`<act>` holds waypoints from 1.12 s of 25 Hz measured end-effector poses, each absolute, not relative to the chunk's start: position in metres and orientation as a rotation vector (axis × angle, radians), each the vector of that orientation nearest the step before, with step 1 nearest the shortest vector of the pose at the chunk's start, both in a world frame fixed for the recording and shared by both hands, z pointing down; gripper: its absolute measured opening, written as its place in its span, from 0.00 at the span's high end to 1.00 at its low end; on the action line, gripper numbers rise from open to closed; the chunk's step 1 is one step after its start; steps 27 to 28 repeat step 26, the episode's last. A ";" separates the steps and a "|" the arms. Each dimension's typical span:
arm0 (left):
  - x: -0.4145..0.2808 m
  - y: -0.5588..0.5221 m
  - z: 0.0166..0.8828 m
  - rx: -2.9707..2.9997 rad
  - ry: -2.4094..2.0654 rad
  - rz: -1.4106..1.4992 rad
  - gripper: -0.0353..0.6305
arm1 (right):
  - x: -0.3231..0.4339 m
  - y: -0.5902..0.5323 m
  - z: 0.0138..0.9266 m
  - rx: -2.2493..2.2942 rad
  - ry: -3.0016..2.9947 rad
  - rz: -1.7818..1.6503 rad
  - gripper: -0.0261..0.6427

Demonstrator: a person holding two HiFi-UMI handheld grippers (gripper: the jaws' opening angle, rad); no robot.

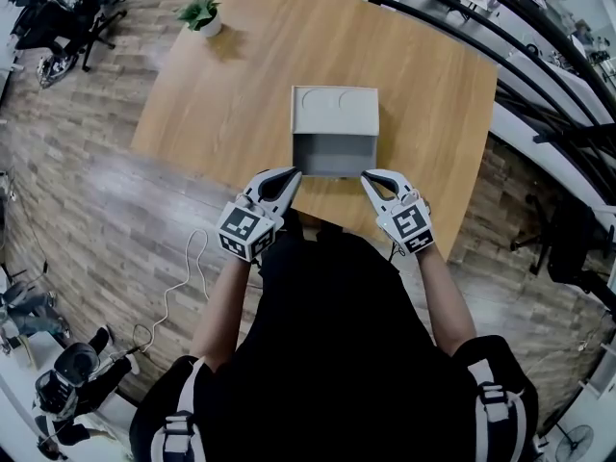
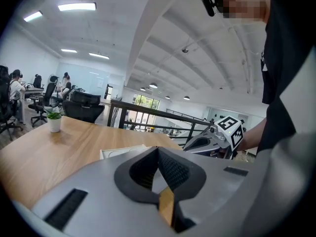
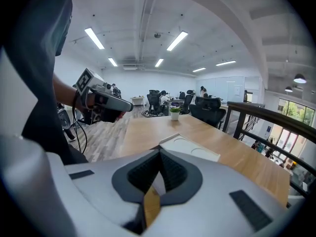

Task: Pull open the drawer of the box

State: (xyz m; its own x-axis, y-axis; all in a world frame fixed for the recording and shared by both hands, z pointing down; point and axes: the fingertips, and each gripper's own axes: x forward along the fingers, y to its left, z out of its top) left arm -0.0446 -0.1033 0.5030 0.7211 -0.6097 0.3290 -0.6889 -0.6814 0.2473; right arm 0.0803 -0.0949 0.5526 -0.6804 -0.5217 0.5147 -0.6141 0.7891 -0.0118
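Left gripper [image 1: 292,174]; right gripper [image 1: 367,177]; both closed, empty

the box [image 1: 335,112] is pale grey, its drawer [image 1: 334,154] darker grey inside. the surface [image 1: 241,75] is light brown wood grain. the left gripper [image 1: 292,173] and right gripper [image 1: 367,176] are light grey, with black and white square markers [image 1: 245,229]. the plant [image 1: 199,10] is green.

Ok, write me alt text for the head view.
Seen from above, a grey box sits on a wooden table, its drawer apparently pulled out toward a person in black. The left gripper and right gripper, tongs shut and empty, point at the drawer's near corners. A small potted plant stands at the table's far left corner.
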 end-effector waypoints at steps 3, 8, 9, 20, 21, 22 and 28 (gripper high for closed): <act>-0.046 -0.105 0.501 2.569 -1.022 0.307 0.91 | 0.076 -0.095 0.556 0.844 -2.484 0.247 0.92; -0.048 -0.094 0.508 2.549 -1.024 0.322 0.91 | 0.070 -0.093 0.558 0.863 -2.491 0.237 0.92; -0.048 -0.092 0.509 2.547 -1.025 0.327 0.91 | 0.069 -0.094 0.558 0.870 -2.491 0.235 0.92; -0.042 -0.095 0.508 2.545 -1.048 0.312 0.91 | 0.070 -0.095 0.550 0.860 -2.506 0.211 0.92; -0.041 -0.095 0.508 2.542 -1.050 0.310 0.91 | 0.070 -0.095 0.549 0.862 -2.506 0.208 0.92; -0.041 -0.095 0.507 2.541 -1.050 0.308 0.91 | 0.070 -0.096 0.549 0.863 -2.506 0.205 0.92; -0.040 -0.093 0.507 2.547 -1.044 0.308 0.91 | 0.069 -0.097 0.546 0.869 -2.510 0.201 0.92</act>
